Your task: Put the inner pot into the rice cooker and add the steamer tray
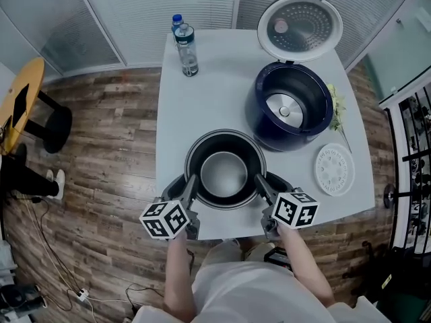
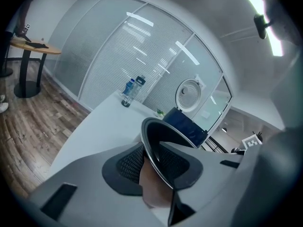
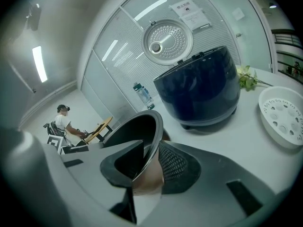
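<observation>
– Holding anything at the moment?
– Yes, the inner pot [image 1: 225, 172]. Seen from the head view, my left gripper [image 1: 190, 191] takes its left rim and my right gripper [image 1: 261, 190] takes its right rim.
– How do the fingers stand?
– In the left gripper view, my fingers [image 2: 129, 165] pinch the pot's thin metal rim, one mesh pad inside the wall and one outside. In the right gripper view, the other pair of fingers [image 3: 179, 166] pinches the opposite rim the same way.
– Where is the pot?
– It is upright, mouth up, at the near edge of the white desk [image 1: 202, 99], right in front of me. It is empty, with a dark inner wall and a pale bottom.
– And the rice cooker?
– The rice cooker [image 1: 293, 106] is dark blue and stands beyond the pot, toward the right, near it but apart. Its lid [image 1: 300, 27] is swung open and stands up behind it. Its well shows a round metal plate at the bottom.
– The steamer tray?
– The steamer tray [image 1: 335, 169] is white, round and perforated. It lies flat on the desk to the right of the pot, just in front of the cooker, touching neither.
– Anything else?
– Two water bottles [image 1: 186, 46] stand together at the far left of the desk. A green sprig [image 1: 337, 110] lies beside the cooker's right side. Wood floor [image 1: 101, 147] surrounds the desk.
</observation>
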Motion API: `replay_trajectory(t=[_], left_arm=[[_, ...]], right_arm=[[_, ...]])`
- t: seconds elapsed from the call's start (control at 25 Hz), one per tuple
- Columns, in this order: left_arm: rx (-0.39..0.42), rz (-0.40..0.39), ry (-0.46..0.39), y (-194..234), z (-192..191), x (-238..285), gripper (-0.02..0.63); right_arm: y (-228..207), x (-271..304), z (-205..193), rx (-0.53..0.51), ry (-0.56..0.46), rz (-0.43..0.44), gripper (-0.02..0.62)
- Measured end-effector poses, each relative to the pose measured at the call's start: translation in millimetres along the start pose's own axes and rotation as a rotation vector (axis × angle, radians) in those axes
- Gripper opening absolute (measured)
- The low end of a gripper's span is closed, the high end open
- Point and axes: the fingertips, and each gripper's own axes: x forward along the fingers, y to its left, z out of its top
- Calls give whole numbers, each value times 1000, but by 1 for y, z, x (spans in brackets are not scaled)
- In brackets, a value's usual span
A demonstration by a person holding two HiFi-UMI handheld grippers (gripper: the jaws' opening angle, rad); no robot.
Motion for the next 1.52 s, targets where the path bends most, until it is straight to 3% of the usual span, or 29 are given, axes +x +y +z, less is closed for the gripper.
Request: replay_trajectory(t=[0.96, 1.52], left_arm=[[73, -21, -226, -60, 81, -66, 98], [130, -128, -293, -108, 132, -61, 98]], right_arm=[[68, -58, 78, -113, -183, 163, 107], [80, -99, 134, -138, -320, 171, 106]])
